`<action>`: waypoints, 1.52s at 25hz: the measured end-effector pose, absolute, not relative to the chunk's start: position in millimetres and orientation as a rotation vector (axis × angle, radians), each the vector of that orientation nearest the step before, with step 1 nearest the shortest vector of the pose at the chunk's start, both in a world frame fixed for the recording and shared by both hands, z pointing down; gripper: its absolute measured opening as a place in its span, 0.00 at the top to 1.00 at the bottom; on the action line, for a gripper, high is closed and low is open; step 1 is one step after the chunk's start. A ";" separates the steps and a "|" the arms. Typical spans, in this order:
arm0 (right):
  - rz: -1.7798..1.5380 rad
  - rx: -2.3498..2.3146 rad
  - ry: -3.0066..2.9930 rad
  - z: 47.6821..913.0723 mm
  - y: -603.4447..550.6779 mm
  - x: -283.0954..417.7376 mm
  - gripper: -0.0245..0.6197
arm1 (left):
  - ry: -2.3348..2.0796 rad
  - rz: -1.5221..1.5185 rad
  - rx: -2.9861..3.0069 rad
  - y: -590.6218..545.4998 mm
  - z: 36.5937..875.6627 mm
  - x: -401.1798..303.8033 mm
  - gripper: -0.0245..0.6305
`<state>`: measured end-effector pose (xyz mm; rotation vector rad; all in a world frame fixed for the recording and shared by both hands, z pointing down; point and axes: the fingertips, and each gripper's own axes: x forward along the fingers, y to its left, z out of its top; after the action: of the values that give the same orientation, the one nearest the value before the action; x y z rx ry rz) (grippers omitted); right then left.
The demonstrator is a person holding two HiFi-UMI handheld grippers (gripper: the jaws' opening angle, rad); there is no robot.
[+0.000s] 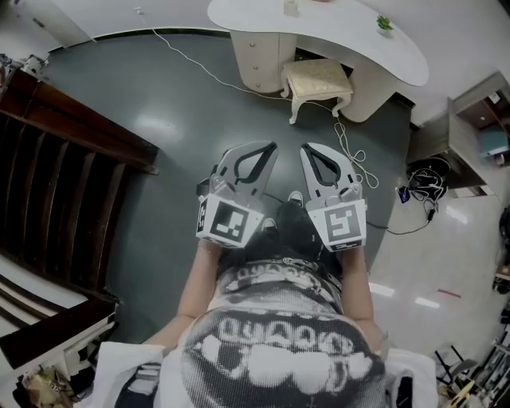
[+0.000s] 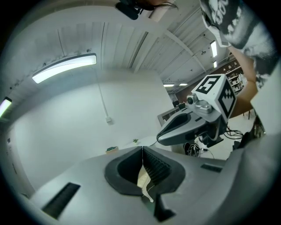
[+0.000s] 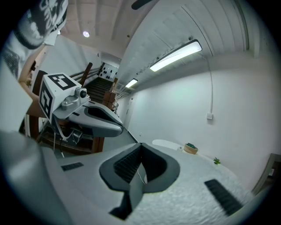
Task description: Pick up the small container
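Observation:
A small round container (image 1: 292,6) stands on the curved white desk (image 1: 351,40) across the room; it shows again in the left gripper view (image 2: 111,149) and the right gripper view (image 3: 190,148). Both grippers are held side by side in front of the person's body, far from the desk and pointing toward it. My left gripper (image 1: 272,147) is shut with nothing between its jaws (image 2: 142,148). My right gripper (image 1: 305,148) is also shut and empty (image 3: 141,144). Each gripper sees the other beside it.
A cushioned cream stool (image 1: 316,80) stands in front of the desk. A small green plant (image 1: 384,23) sits on the desk's right part. A white cable (image 1: 199,64) runs over the dark floor. Dark wooden stairs (image 1: 56,159) are at the left, tangled cables (image 1: 426,187) at the right.

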<state>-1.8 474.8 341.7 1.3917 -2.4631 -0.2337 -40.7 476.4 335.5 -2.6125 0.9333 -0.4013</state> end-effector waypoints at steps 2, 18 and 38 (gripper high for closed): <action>-0.238 1.390 -2.468 343.4 465.8 -2.3 0.96 | 0.935 -0.406 -2.615 469.3 337.5 -40.6 0.96; -0.190 1.290 -2.513 376.1 291.9 7.7 0.96 | 1.021 -0.489 -2.620 300.5 364.4 -31.7 0.96; -0.188 1.194 -2.546 377.6 99.7 66.1 0.95 | 1.016 -0.518 -2.598 115.4 355.2 45.7 0.96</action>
<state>66.1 99.7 377.6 1.1942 -2.5457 -0.1877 45.7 115.4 355.2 -2.5975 1.0164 -0.5176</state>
